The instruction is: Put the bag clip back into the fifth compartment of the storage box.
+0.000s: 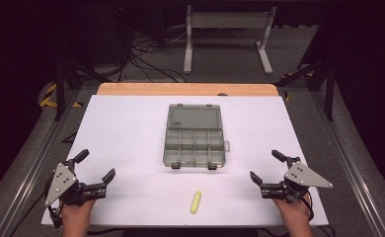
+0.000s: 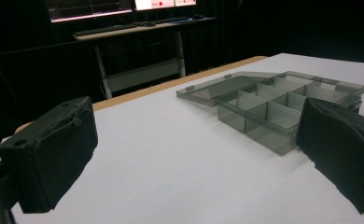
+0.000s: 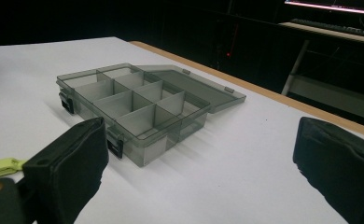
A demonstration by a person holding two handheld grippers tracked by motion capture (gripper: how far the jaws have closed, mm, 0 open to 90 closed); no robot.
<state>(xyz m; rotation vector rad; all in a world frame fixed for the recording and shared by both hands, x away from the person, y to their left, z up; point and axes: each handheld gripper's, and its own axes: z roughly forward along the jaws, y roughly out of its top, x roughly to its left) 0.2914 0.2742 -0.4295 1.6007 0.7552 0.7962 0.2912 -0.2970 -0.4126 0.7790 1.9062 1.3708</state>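
Yellow clip, lower centre: light, stiff, small; best pinched across its narrow sides. Left gripper and right gripper gape wide, empty.

Left gripper at 7 o'clock, jaws spread wide, nothing between them, pointing toward 2 o'clock. Right gripper at 5 o'clock, jaws likewise wide and empty, pointing toward 10 o'clock. Both hands low over the table.
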